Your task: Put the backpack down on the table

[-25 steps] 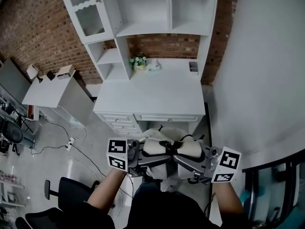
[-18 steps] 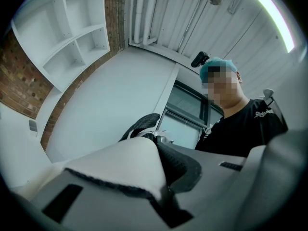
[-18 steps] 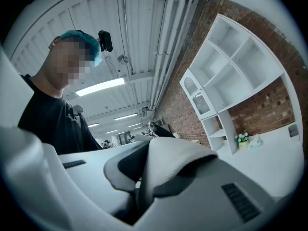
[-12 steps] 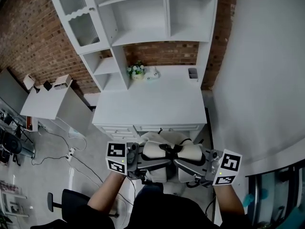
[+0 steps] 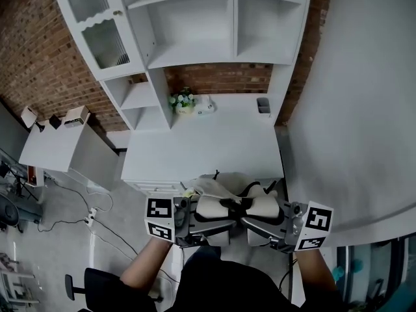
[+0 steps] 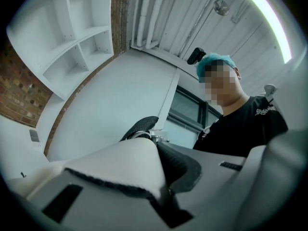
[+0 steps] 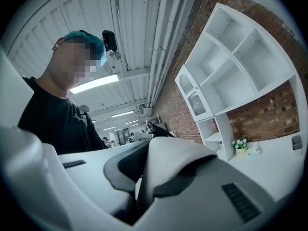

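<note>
Jaws of the left gripper [image 5: 218,218] are clamped on a cream padded strap [image 6: 122,170] edged in black mesh. The right gripper [image 5: 253,220] pinches a second strap [image 7: 175,167] the same way. Both belong to a cream backpack [image 5: 214,188] with black trim, held between the grippers at the near edge of the white worktop [image 5: 208,142], close before the person.
</note>
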Motion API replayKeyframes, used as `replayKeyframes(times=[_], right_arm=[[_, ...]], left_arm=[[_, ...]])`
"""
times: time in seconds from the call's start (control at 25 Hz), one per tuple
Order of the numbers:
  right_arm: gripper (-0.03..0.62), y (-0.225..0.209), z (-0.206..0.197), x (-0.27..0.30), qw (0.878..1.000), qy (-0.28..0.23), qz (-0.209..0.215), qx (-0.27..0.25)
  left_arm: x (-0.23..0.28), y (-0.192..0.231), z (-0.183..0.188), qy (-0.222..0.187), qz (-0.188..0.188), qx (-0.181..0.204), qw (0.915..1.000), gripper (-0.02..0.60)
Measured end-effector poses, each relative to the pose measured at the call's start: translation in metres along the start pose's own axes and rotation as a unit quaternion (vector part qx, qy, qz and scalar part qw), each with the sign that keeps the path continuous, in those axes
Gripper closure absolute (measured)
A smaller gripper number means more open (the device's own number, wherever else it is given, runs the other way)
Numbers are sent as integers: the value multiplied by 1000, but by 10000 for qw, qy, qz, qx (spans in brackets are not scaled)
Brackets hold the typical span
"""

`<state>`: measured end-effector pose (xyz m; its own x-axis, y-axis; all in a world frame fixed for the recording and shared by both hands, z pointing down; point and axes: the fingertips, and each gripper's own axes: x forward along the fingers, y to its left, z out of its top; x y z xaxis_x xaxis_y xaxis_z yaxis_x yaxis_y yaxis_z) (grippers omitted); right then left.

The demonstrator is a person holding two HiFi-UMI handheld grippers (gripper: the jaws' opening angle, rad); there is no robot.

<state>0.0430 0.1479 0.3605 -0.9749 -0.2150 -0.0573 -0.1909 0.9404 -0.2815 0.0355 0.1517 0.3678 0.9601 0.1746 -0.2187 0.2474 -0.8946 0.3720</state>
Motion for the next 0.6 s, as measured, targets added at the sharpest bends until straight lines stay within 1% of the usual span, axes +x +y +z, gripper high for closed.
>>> replayKeyframes(times=[0.12,0.44,0.6], right_arm=[[553,-14,1,15,10000,51,-12,67],[553,-50,11,51,9999,-41,-36,120],[553,-64,12,67,9999,25,-52,145]], left_arm=[[-14,14,10,-121,41,-160,9998,532],[-49,46,33,60,-74,-176,9998,532],[-64,60,44,101,-92,-252,9996,532]])
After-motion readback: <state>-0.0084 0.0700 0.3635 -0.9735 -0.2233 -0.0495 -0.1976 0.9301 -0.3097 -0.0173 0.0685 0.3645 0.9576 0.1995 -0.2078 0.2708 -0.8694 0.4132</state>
